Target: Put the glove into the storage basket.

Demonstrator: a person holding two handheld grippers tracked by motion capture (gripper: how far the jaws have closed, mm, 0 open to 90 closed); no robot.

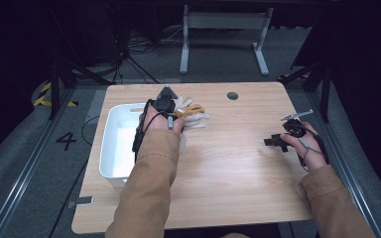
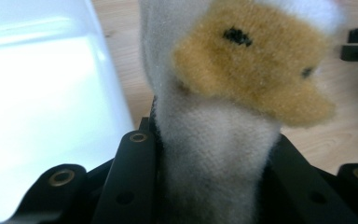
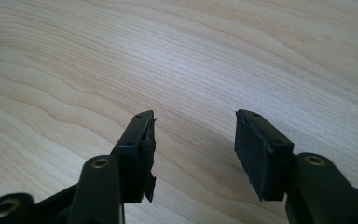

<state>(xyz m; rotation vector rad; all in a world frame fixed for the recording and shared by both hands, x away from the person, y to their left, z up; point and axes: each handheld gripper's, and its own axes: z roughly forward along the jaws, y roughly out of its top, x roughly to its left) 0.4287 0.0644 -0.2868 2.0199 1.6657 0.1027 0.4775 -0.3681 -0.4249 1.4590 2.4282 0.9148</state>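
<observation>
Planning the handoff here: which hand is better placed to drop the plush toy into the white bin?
Left. Its tool is shut on the white-and-tan plush toy, right beside the white plastic bin. The right tool is open over bare wooden table, farther away.

Wooden table point(image 1: 218, 168) bears white bin point(image 1: 110, 148) and plush toy point(image 1: 194, 115).

The table point(image 1: 228, 163) has a pale wood top with a fine wavy grain and a smooth, faintly shiny finish. The tub point(image 1: 110, 148) beside it looks like white plastic, smooth and glossy. The soft toy point(image 2: 223, 107) is fuzzy cloth, cream with a tan plush patch and black stitched marks. The right gripper point(image 3: 193, 154) is matt black, its inner pads rough and chipped at the edges.
</observation>
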